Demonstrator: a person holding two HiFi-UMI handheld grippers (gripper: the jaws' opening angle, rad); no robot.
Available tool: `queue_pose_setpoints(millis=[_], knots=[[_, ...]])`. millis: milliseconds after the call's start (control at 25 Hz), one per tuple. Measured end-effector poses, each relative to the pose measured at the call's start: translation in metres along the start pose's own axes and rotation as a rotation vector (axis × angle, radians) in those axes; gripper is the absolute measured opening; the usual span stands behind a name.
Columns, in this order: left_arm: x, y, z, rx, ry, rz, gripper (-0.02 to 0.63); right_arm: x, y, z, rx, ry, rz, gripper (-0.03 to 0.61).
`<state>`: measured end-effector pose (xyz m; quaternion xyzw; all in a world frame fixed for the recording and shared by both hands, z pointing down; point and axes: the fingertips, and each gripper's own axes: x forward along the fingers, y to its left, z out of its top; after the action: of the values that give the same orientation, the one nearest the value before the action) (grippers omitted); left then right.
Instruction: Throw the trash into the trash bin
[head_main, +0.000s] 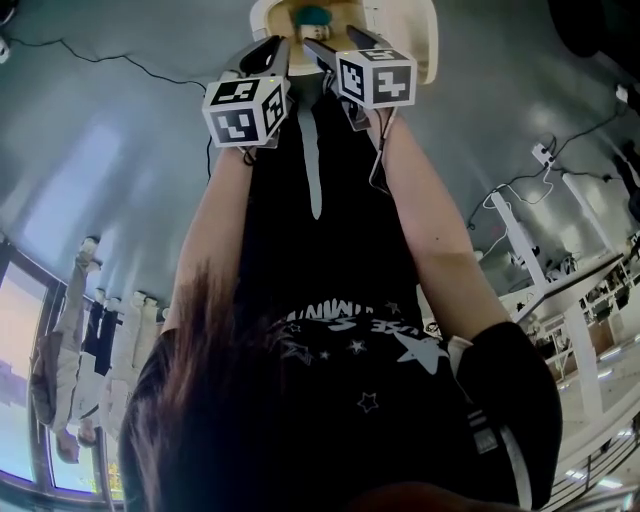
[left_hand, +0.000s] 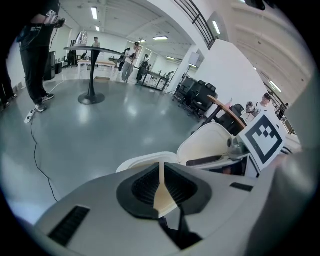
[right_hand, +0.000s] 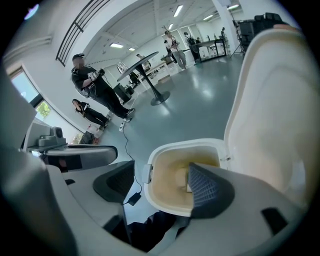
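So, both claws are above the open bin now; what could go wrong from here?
The raised lid stands close beside the right claw, which is open; a sideways pull could knock it. A cable with its adapter lies on the floor beside the trash bin, so stepping back might catch it.

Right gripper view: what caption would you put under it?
Open right gripper above the trash bin, lid up, nothing between its jaws.

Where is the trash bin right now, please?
In the head view the trash bin stands at top centre, lid open, just beyond the left gripper and right gripper; the right gripper view shows it between that gripper's open jaws.
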<state>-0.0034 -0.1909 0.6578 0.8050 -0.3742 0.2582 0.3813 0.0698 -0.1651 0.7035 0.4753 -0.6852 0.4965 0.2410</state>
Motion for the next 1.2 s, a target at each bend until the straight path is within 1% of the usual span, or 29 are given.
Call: queue_pose_setpoints(millis=[80, 320, 440, 600, 760, 920, 1080, 1200], knots=[[-0.009, -0.002, 0.006, 0.009, -0.006, -0.001, 0.043, -0.006, 0.006, 0.004, -0.012, -0.006, -0.008, 0.325], [-0.032, -0.008, 0.021, 0.025, -0.028, -0.011, 0.043, -0.026, 0.023, 0.016, -0.016, -0.036, -0.021, 0.259], [-0.046, -0.011, 0.031, 0.031, -0.041, -0.025, 0.043, -0.039, 0.031, 0.024, -0.015, -0.054, -0.053, 0.190], [-0.068, -0.011, 0.050, 0.046, -0.067, -0.042, 0.043, -0.049, 0.042, 0.028, 0.000, -0.044, -0.099, 0.132], [-0.080, -0.014, 0.075, 0.064, -0.103, -0.068, 0.043, -0.059, 0.051, 0.044, 0.006, -0.083, -0.112, 0.107], [-0.098, -0.020, 0.091, 0.081, -0.131, -0.086, 0.043, -0.081, 0.067, 0.060, -0.019, -0.119, -0.135, 0.060], [-0.113, -0.017, 0.105, 0.091, -0.160, -0.103, 0.043, -0.089, 0.077, 0.068, -0.055, -0.139, -0.144, 0.031], [-0.125, -0.012, 0.113, 0.101, -0.172, -0.114, 0.043, -0.094, 0.085, 0.075, -0.048, -0.166, -0.150, 0.011]])
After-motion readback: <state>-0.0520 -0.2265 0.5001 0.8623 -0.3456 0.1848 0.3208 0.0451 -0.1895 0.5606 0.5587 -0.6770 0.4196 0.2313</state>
